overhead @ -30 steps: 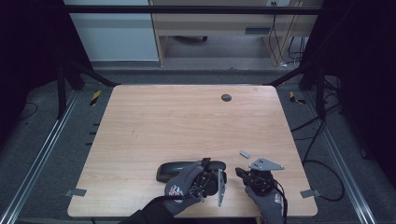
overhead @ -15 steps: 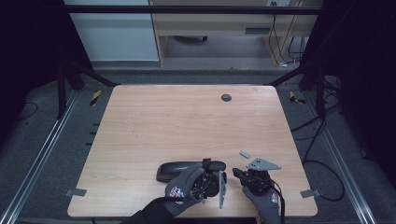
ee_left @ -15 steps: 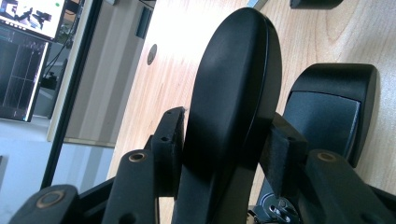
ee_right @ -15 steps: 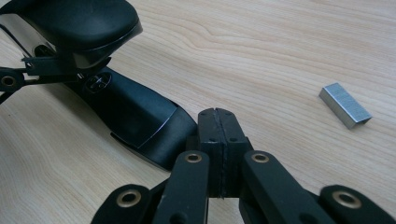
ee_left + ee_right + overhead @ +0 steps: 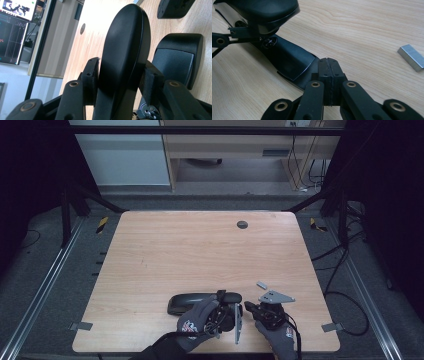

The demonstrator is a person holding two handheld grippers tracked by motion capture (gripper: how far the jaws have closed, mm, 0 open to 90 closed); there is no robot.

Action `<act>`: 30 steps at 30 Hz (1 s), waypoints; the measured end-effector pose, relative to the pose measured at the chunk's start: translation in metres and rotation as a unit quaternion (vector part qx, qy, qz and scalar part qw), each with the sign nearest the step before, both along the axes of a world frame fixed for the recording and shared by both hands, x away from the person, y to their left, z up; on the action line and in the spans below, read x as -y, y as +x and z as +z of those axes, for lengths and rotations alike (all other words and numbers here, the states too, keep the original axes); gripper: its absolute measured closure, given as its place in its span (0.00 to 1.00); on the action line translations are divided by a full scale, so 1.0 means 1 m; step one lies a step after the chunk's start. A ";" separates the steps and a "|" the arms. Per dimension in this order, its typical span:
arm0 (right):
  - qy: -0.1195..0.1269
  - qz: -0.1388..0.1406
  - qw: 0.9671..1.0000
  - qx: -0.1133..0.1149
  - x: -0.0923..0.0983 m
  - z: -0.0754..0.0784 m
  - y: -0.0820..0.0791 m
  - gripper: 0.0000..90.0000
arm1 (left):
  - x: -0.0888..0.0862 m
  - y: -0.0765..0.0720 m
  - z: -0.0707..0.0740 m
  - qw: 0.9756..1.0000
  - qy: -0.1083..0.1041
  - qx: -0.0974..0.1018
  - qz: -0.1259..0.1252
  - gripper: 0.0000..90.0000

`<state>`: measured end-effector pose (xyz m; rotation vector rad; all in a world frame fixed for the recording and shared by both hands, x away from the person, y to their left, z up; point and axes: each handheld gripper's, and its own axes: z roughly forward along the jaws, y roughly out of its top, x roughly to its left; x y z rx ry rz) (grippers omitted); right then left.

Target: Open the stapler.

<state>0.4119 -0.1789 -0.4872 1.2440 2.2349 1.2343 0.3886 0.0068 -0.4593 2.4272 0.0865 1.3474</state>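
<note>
Black stapler (image 5: 200,302) lay near the table's (image 5: 200,245) front edge, its upper arm (image 5: 125,50) swung up off the base (image 5: 287,58). Left gripper (image 5: 120,80) pinched that raised arm between its pads; jaws had just been closing on it. Right gripper (image 5: 329,75) had jaws pressed together, holding nothing, tips at the edge of the base's end. Small block of staples (image 5: 412,57) lay apart on the wood, right of the stapler in the high view

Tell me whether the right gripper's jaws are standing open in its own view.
No. In the right gripper view the right gripper has its two black pads pressed flat together with nothing between them, just short of the black stapler.
</note>
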 end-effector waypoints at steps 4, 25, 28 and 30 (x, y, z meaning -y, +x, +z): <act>-0.001 0.007 1.000 0.002 -0.004 -0.001 0.000 1.00 | 0.000 -0.001 -0.001 1.000 0.002 0.005 0.000 0.61; 0.005 0.024 1.000 -0.011 -0.016 -0.008 0.001 1.00 | 0.001 -0.002 -0.003 1.000 0.000 0.014 0.003 0.61; 0.008 0.026 1.000 -0.012 -0.016 -0.008 0.002 1.00 | 0.001 -0.002 -0.003 1.000 -0.001 0.013 0.004 0.61; 0.009 0.028 0.999 -0.014 -0.017 -0.009 0.002 1.00 | 0.001 -0.002 -0.003 1.000 -0.001 0.014 0.004 0.61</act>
